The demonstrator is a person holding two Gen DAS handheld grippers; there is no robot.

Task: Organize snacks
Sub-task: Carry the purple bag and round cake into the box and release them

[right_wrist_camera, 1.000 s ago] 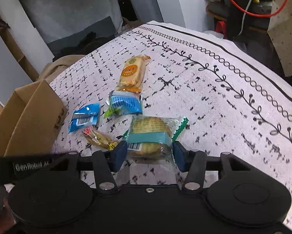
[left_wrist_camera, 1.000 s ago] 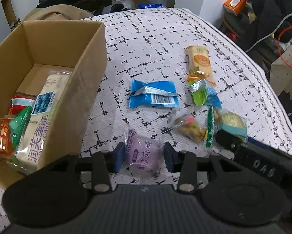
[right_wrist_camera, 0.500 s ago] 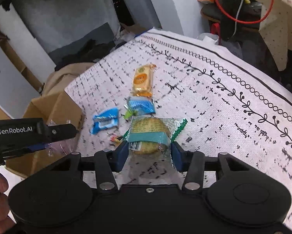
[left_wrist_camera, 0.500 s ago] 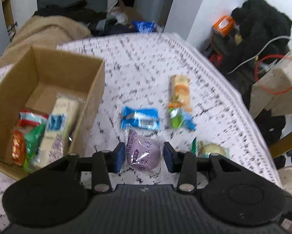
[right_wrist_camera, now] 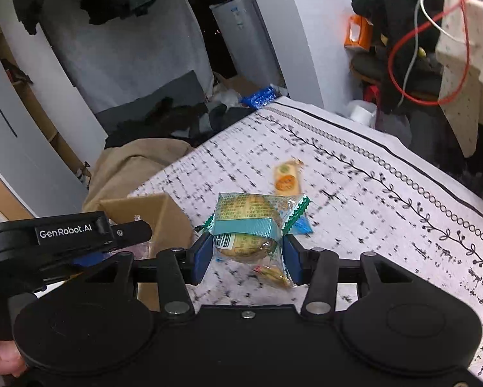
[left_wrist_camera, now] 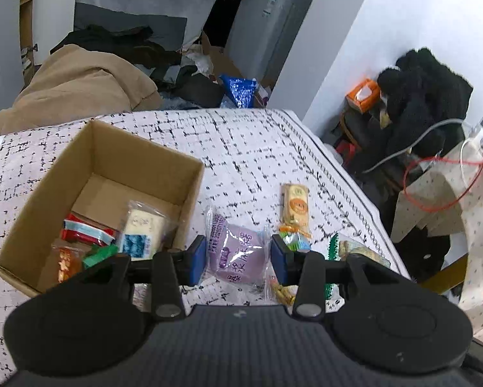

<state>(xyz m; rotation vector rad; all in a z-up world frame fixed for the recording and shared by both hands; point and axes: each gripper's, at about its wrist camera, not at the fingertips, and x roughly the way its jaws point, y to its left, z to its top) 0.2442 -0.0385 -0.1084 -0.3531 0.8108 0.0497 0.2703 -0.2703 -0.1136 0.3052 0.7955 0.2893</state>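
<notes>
Left tongs (left_wrist_camera: pixel 238 259), lower centre of the left wrist view: blue pads pinching a purple round snack packet (left_wrist_camera: pixel 236 254) in clear wrap, lifted clear of the patterned cloth on the counter (left_wrist_camera: pixel 241 148). To the left of that packet, an open cardboard box (left_wrist_camera: pixel 193 174) on the cloth, holding a red-and-white wrapper (left_wrist_camera: pixel 86 230), a pale cake packet with a blue label (left_wrist_camera: pixel 138 235), a green wrapper (left_wrist_camera: pixel 98 253) and an orange one (left_wrist_camera: pixel 65 262) near its lower edge. Right of centre, flat on the cloth, a long tan biscuit packet with an orange disc (left_wrist_camera: pixel 294 208); just below it, touching its end, a crumpled green-and-blue wrapper (left_wrist_camera: pixel 294 240). Under the held packet, partly hidden, a small clear bag of yellowish pieces (left_wrist_camera: pixel 281 292).

Right tongs (right_wrist_camera: pixel 244 251), lower centre of the right wrist view: pads pinching a clear packet with a teal band (right_wrist_camera: pixel 247 222) around a yellowish cake, held above the cloth. Behind it, upper centre, the same tan biscuit packet, blurred. Below the held packet, the small clear bag on the cloth. At the left edge, the other tool's black body marked GenRobot.AI (right_wrist_camera: pixel 67 235) in front of the box corner. Bottom left corner, a fingertip (right_wrist_camera: pixel 3 359) of the person's hand.
</notes>
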